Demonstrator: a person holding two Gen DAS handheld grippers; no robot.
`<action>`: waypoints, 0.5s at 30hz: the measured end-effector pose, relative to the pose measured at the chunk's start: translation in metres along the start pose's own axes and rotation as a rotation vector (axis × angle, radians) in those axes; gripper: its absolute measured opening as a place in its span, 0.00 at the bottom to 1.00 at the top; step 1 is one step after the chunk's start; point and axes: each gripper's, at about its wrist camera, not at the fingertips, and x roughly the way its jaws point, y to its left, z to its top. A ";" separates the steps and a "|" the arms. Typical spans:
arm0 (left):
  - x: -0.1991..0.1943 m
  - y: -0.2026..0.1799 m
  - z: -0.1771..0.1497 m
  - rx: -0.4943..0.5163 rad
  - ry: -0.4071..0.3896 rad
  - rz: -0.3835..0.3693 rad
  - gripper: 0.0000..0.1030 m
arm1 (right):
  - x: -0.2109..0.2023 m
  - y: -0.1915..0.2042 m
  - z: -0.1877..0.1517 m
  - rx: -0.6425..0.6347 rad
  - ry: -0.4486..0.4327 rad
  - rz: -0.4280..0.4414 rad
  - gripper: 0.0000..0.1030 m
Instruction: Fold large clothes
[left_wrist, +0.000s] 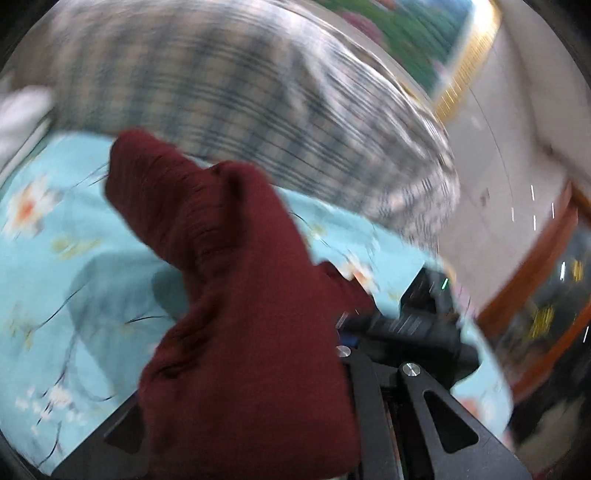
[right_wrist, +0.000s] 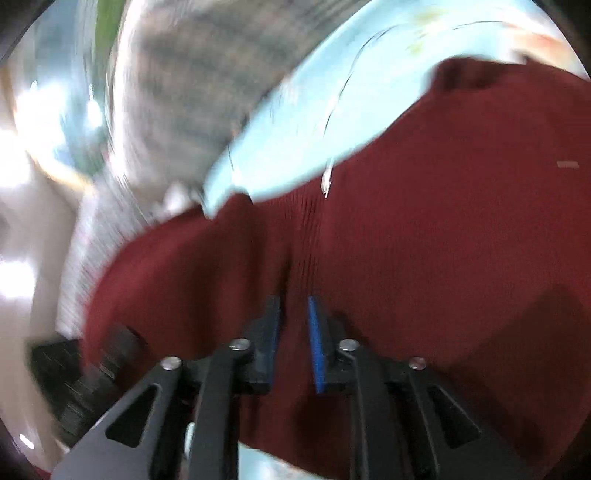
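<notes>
Home bedroom: floral turquoise bedsheet (left_wrist: 55, 258) lying at 9 o'clock, checked pillow (left_wrist: 221, 92) resting at 12, framed picture (left_wrist: 424, 33) hanging at 1.

1. Right gripper (right_wrist: 294, 325): jaws nearly closed, blue pads (right_wrist: 317, 343) pinching a fold of dark red cloth.
2. Left gripper (left_wrist: 354, 369): fingertips hidden under cloth; jaw state unclear.
</notes>
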 end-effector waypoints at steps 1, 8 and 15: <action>0.011 -0.015 -0.004 0.055 0.020 0.010 0.11 | -0.017 -0.009 0.005 0.047 -0.040 0.052 0.56; 0.082 -0.077 -0.065 0.316 0.162 0.140 0.11 | -0.051 -0.027 0.016 0.095 -0.042 0.096 0.76; 0.072 -0.083 -0.074 0.356 0.139 0.160 0.12 | -0.023 -0.014 0.028 -0.008 0.047 -0.034 0.76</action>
